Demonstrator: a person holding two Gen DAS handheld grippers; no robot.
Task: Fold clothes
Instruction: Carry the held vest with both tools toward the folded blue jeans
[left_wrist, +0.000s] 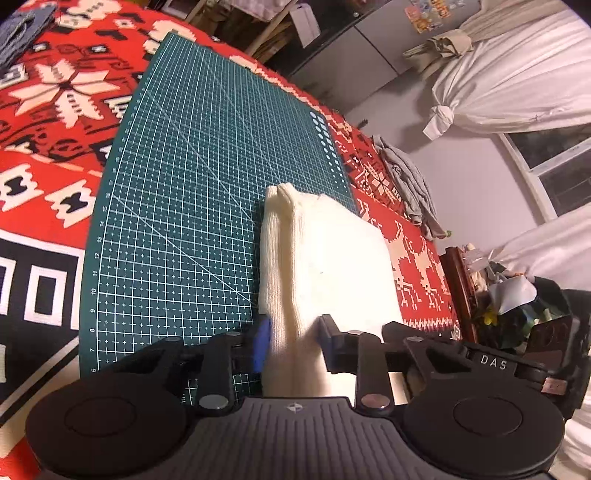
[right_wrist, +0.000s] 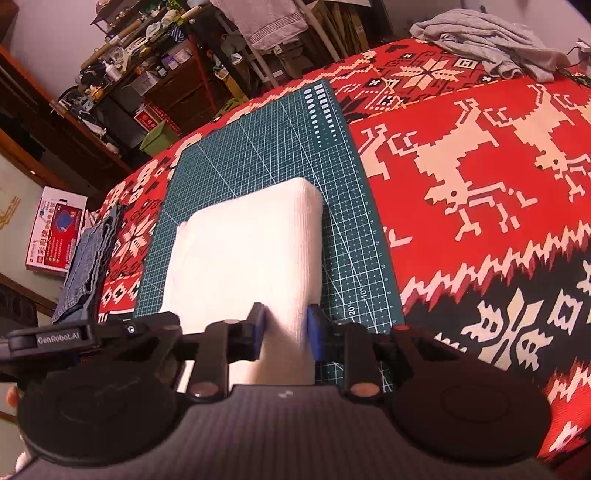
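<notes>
Both grippers, left (left_wrist: 293, 341) and right (right_wrist: 284, 332), are clamped on the knit (right_wrist: 243, 243); uneven lifting could undo its fold.

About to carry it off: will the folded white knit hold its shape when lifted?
Probably sags: the white knit is soft ribbed fabric, gripped only at its near edge by both grippers. Stacked layers may slide apart.

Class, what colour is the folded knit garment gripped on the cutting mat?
Cream white knit garment, shown best in the right wrist view.
</notes>
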